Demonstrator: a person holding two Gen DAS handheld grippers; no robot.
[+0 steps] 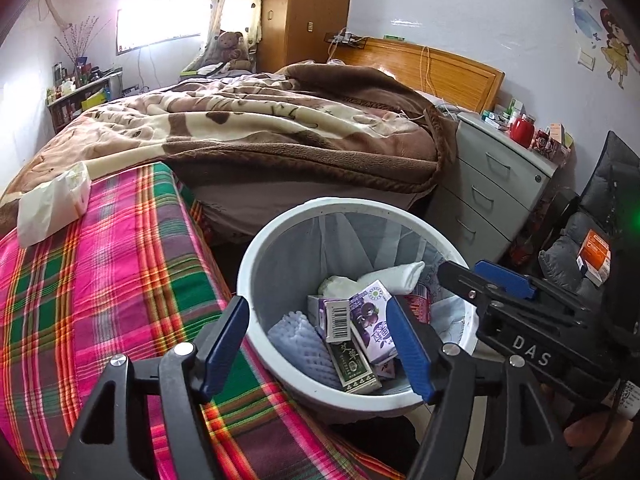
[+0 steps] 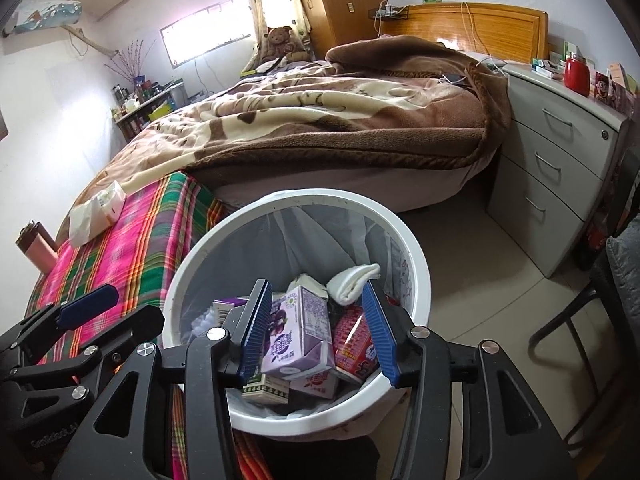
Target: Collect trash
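Observation:
A white round bin (image 1: 280, 222) (image 2: 224, 236) with a clear liner stands on the floor between the plaid-covered surface and the bed. Inside lie a purple drink carton (image 1: 374, 322) (image 2: 298, 330), a green box (image 1: 352, 364), a white foam net (image 1: 298, 340), a red cup (image 2: 354, 338) and crumpled tissue (image 2: 352, 280). My left gripper (image 1: 318, 346) hangs open over the bin with nothing between its blue pads. My right gripper (image 2: 318, 330) (image 1: 464, 270) is open above the bin's right side; the carton lies loose below it. The left gripper (image 2: 104, 316) shows at the right wrist view's lower left.
A pink and green plaid cloth (image 1: 100, 300) covers the surface to the left, with a white tissue packet (image 1: 52, 204) (image 2: 96, 212) and a pink bottle (image 2: 36, 248) on it. A bed with a brown blanket (image 1: 260, 128) lies behind. Grey drawers (image 2: 552, 168) and a dark chair (image 2: 592, 312) stand at right.

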